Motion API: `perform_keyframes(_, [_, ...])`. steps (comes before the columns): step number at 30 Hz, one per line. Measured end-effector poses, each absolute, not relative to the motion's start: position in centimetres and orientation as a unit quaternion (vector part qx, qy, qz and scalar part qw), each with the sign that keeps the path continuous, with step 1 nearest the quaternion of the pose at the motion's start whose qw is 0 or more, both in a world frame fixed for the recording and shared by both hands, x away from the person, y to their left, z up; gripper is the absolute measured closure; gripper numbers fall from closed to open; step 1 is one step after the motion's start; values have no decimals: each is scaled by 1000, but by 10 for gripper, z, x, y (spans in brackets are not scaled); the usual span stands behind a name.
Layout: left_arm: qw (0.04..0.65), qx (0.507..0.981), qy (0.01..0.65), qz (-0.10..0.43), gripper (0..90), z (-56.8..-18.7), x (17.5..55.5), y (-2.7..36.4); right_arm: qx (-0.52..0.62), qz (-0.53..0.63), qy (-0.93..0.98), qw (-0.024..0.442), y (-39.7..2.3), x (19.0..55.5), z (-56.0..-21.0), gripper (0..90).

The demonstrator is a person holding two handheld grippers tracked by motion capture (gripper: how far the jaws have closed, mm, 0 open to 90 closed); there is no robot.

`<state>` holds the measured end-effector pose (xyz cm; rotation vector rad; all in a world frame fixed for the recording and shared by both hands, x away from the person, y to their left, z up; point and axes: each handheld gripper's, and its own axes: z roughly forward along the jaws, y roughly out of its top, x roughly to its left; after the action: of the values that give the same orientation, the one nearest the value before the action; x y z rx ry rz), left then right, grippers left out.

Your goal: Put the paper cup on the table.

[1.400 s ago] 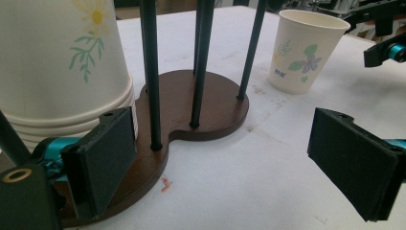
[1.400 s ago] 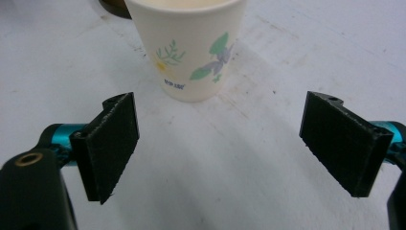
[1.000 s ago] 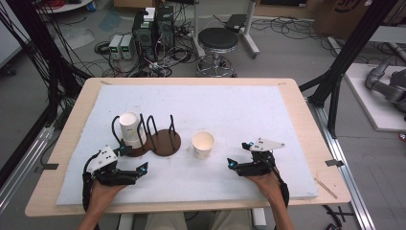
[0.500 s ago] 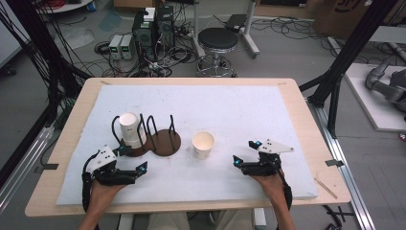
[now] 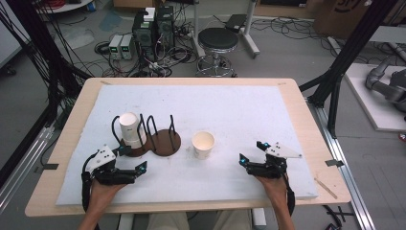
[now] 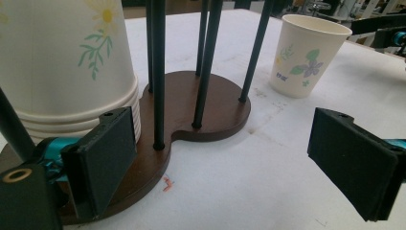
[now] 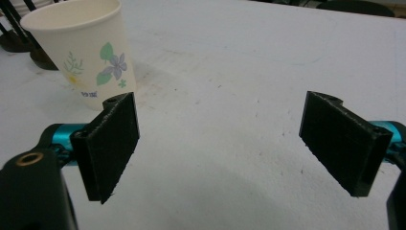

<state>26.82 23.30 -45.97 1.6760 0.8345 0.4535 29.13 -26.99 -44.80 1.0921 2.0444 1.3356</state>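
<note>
While both my forearms come in from the six o'clock edge of the table, I hold a gripper in each hand over the white mat that covers most of the wooden top. My left gripper sits low at about seven o'clock on the mat, its jaws spread wide with nothing between them. Just beyond it, toward eleven o'clock from its tips, stands the brown wooden cup holder, a two-lobed base with thin black upright rods. A stack of upside-down paper cups printed with daisies fills the holder's left lobe; in the left gripper view one jaw pad is close beside the stack's rims, though I cannot tell whether it touches them. The right lobe of the base is bare between its rods.

A single paper cup stands upright on the mat just to the three o'clock side of the holder, apart from it, mouth open and showing a purple flower and green leaves on its wall. My right gripper rests at about five o'clock on the mat, near that cup and to its three o'clock side, jaws also wide apart and holding nothing. In the right gripper view the cup stands at eleven o'clock, beyond my left jaw.
</note>
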Motion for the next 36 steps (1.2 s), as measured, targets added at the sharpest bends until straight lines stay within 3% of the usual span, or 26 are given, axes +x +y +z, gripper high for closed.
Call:
perform_keyframes(22, [574,711,357,196,94,-460,268,234,383,481,744,262,-267,284,-451,145])
perform_keyframes(36, [571,713,359,194,94,-460,268,234,385,485,743,251,-268,286,-451,146])
